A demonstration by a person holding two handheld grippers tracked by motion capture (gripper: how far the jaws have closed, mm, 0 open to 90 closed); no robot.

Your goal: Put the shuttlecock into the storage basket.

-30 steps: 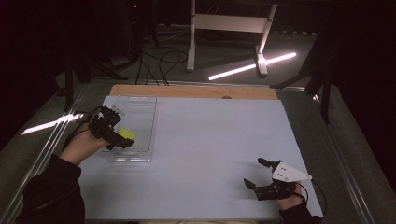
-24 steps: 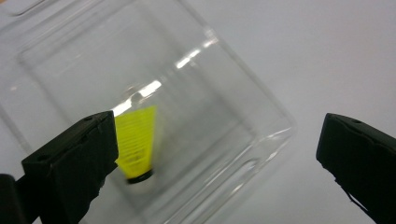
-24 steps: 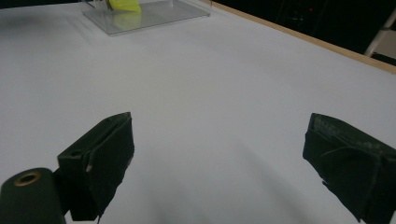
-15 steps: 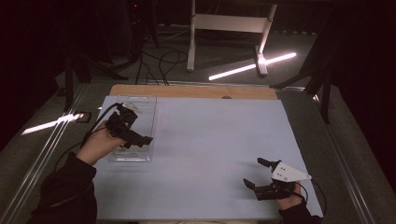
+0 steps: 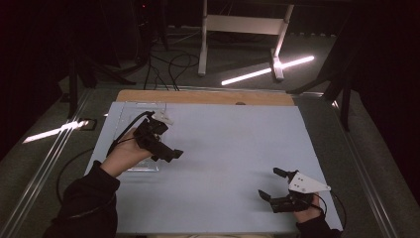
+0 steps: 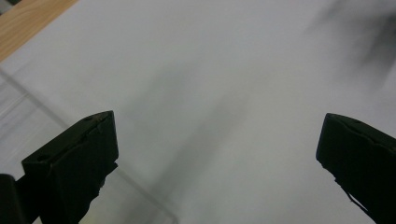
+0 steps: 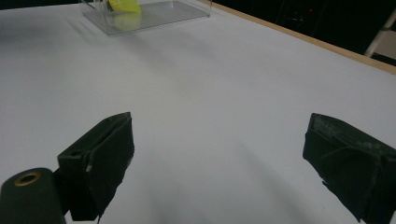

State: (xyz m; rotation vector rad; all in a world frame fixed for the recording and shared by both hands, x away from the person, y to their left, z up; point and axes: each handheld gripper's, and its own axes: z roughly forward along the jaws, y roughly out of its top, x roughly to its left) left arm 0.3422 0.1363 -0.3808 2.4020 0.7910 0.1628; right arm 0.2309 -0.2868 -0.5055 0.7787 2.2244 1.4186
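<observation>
- Pale blue table [image 5: 223,148] fills the scene, with a wooden strip [image 5: 208,97] along its far edge.
- Clear tray [image 7: 154,13] sits far left, holding a yellow item [image 7: 125,5].
- Left gripper [image 5: 173,154] hovers beside the tray, jaws wide apart, empty.
- Right gripper [image 5: 271,184] rests near right, wide open, empty.

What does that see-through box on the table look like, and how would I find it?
Look at the big pale blue-grey table mat with a wooden strip along its far edge. Near the mat's far left corner lies a flat, clear plastic tray with low walls, partly under the person's left hand. It is the one see-through thing there, and the right gripper view shows something bright yellow inside it.
</observation>
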